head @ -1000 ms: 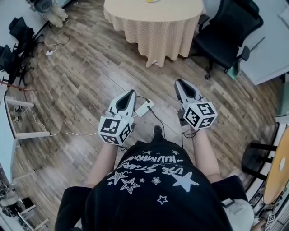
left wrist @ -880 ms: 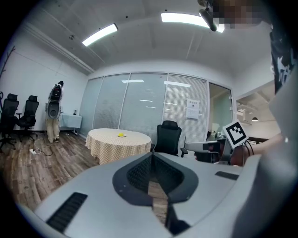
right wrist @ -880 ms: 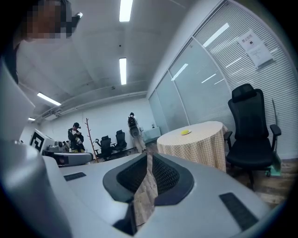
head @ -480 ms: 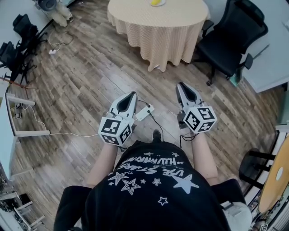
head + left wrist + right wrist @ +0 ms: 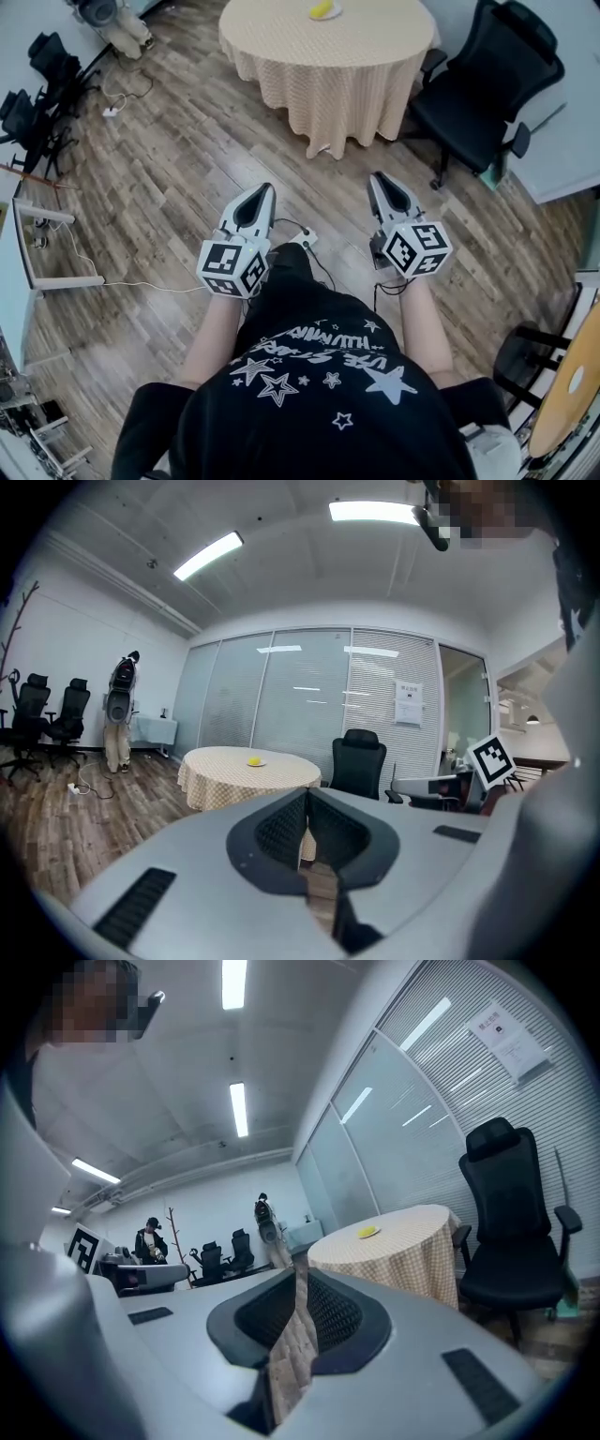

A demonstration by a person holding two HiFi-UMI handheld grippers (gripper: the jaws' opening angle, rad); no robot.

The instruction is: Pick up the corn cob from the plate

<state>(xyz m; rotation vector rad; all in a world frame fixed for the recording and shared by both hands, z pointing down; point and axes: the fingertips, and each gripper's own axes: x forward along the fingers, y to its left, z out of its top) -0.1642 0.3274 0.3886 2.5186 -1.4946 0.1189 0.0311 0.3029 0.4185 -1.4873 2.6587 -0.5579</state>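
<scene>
Your left gripper [image 5: 307,792] has its two jaws pressed together, tips meeting, nothing between them; your right gripper [image 5: 301,1266] is likewise closed and empty; both point forward, nearly level, side by side in front of your waist above the wood floor [image 5: 169,187].

The corn cob [image 5: 322,9], small and yellow, lies on a pale plate [image 5: 332,15] on a round table [image 5: 328,66] draped in a checked cloth; it is well ahead of you, well apart from both grippers, and set back from the table's near edge. A black office chair [image 5: 483,80] stands just beside the table on your right; a white power strip [image 5: 304,238] with its cable lies on the floor just ahead of your feet, between the grippers.

What could go wrong, as a judgement:
- The strip and cable could catch a foot as you walk in.
- Arriving with the jaws closed would push the cob, and a round cob likely rolls off the plate.
- Leaning across the table may drag the hanging cloth and shift the plate.
- A right-side reach may bump the chair.
- A grip near the cob's end may let it pivot out.
</scene>
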